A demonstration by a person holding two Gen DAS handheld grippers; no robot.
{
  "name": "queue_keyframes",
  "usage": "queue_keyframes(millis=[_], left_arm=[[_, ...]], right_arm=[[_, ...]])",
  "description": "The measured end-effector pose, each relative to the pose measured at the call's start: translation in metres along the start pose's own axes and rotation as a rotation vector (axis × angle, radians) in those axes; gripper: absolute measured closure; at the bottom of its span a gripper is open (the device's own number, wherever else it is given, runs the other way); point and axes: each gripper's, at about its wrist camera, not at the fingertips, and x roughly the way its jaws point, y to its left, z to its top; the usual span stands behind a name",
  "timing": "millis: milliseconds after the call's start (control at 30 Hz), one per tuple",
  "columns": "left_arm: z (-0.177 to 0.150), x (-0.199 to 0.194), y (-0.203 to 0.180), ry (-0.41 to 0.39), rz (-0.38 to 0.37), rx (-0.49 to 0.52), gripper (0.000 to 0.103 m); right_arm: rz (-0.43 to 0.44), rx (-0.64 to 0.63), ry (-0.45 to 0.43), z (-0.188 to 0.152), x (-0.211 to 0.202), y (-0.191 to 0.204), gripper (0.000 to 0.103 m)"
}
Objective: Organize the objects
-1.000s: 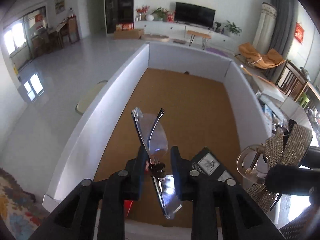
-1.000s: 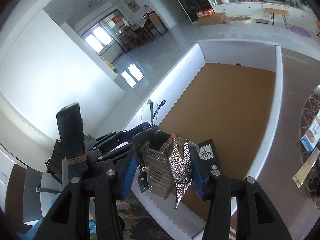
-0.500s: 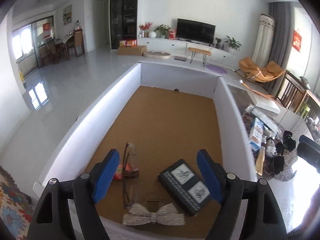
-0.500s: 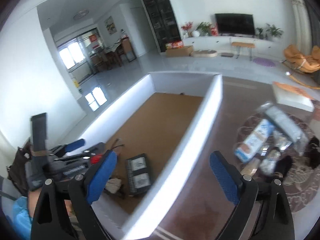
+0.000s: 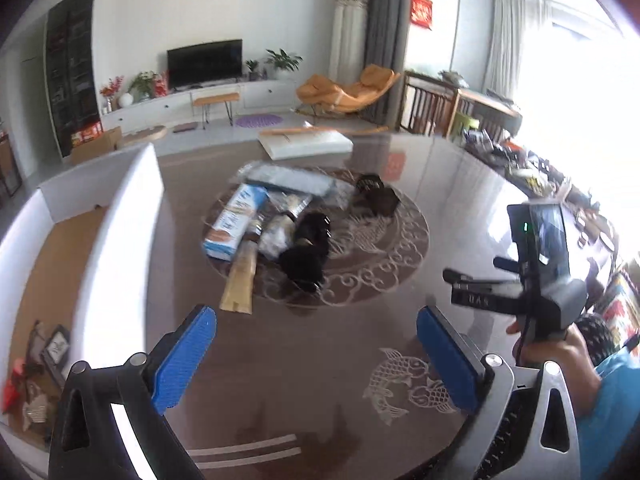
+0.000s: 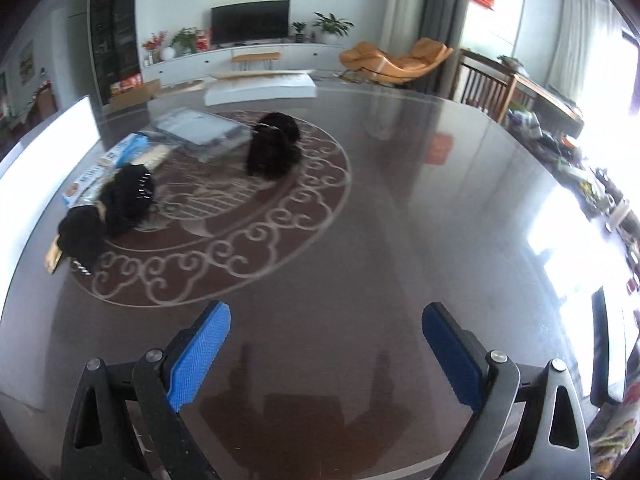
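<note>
Left wrist view: the left hand-held gripper point(image 5: 316, 354) is wide apart and holds nothing
Right hand-held gripper point(image 6: 326, 350): wide apart too, nothing in it
Pile of things point(image 5: 276, 224): on the brown surface point(image 5: 340, 360), ahead and a bit left of both
Long tan box point(image 5: 241, 276): nearest thing, its long side points away from the left one
White tray point(image 5: 120, 240): just left of the pile
Nearer hand: I think the left

Bright living room: wall television point(image 5: 205, 58), orange lounge chair point(image 5: 348, 90), grey curtains point(image 5: 380, 20), glaring right-hand window point(image 5: 580, 80)
</note>
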Motion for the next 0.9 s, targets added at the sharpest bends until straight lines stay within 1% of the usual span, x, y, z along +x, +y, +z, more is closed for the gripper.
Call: queue_keyframes(millis=[67,100,167,333,500,567,633,733,900], left_arm=[[-0.009,0.037,-0.016,0.075,0.011,0.008,0.001],[-0.015,0.050,-0.019,0.099,0.017,0.004,0.001],[-0.019,0.073,-0.022,0.118,0.037,-0.005,0.001],[-0.023,0.107,-0.019,0.147,0.080,-0.034,0.001],[-0.023,0.124,-0.013,0.170,0.109,-0.054,0.001],[-0.023,0.126,-0.013,0.171,0.116,-0.052,0.001],[-0.022,0.127,-0.014,0.173,0.126,-0.043,0.000],[-0.023,0.128,-0.015,0.175,0.124,-0.045,0.000],[-0.022,0.129,-0.016,0.175,0.124,-0.046,0.000]], right_arm=[[0.018,0.017,0.035,0.003,0.008,-0.003,0.006],[0.017,0.015,0.042,0.003,0.009,-0.002,0.006],[0.007,-0.001,0.051,0.002,0.012,-0.002,0.006],[0.008,-0.018,0.064,0.000,0.014,0.011,0.006],[0.021,-0.026,0.063,0.004,0.018,0.014,0.005],[0.016,-0.029,0.062,0.005,0.021,0.014,0.000],[0.021,-0.031,0.061,0.008,0.023,0.015,0.000],[0.054,-0.011,0.063,0.010,0.027,0.013,0.000],[0.051,0.002,0.052,0.008,0.027,0.014,0.000]])
